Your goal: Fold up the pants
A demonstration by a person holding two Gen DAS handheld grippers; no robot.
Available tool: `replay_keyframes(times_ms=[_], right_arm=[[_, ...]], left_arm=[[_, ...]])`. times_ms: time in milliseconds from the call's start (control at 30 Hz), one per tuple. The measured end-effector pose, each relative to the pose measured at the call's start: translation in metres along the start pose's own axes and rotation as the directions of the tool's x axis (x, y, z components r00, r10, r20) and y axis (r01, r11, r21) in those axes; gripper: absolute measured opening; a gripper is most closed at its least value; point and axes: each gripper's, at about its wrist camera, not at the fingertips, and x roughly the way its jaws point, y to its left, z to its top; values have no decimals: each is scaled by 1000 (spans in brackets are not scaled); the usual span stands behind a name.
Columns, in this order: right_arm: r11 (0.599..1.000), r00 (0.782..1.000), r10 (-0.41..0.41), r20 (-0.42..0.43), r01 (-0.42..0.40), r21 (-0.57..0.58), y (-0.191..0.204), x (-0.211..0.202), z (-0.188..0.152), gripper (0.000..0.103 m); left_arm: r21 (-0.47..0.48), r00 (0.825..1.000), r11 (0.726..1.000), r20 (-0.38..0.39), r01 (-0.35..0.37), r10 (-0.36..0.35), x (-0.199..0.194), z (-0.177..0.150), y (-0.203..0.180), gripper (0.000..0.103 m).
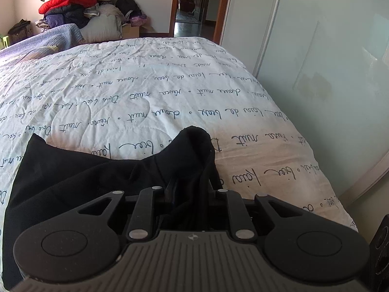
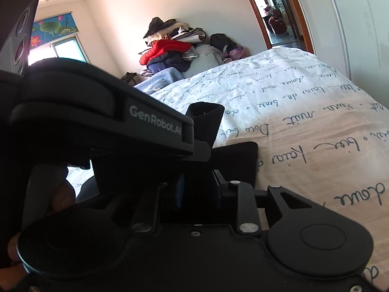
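Observation:
The black pants (image 1: pixel 80 180) lie bunched on the near part of the bed. My left gripper (image 1: pixel 188 194) is shut on a gathered fold of the pants, which rises in a peak just ahead of the fingers. In the right wrist view my right gripper (image 2: pixel 198 189) is shut on black pants fabric (image 2: pixel 233 160) that fills the gap between the fingers. The left gripper's body (image 2: pixel 102 121) lies close across the left of that view and hides much of the pants.
The bed has a white quilt with handwriting print (image 1: pixel 150 92). A pile of clothes with a red jacket (image 1: pixel 70 2) sits at the far end. A pale wardrobe door (image 1: pixel 328 60) runs along the bed's right side. An open doorway (image 1: pixel 194 2) is beyond.

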Motion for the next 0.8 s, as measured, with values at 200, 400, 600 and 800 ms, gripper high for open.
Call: replay_keyframes(times_ms=[200,400,600,800], right_arm=[[998,998,-53,-29,52,-34,-6,3,-2,31],[983,984,-177,6,177,-42,-18,-19,-11,51],[976,971,-217,105,217,10,-25,-46,1,53],[995,998,-1,62,7,-103,14,-34,5,51]], left_arm=[[-3,995,995,-20,101,-101,4,1,-6,30],[-124,952,950,-75,287,-297,8,5,4,30],[-99,988,983,24,157,-155,-17,6,37,33],[-3,990,995,97,-102,102,-33,-14,71,51]])
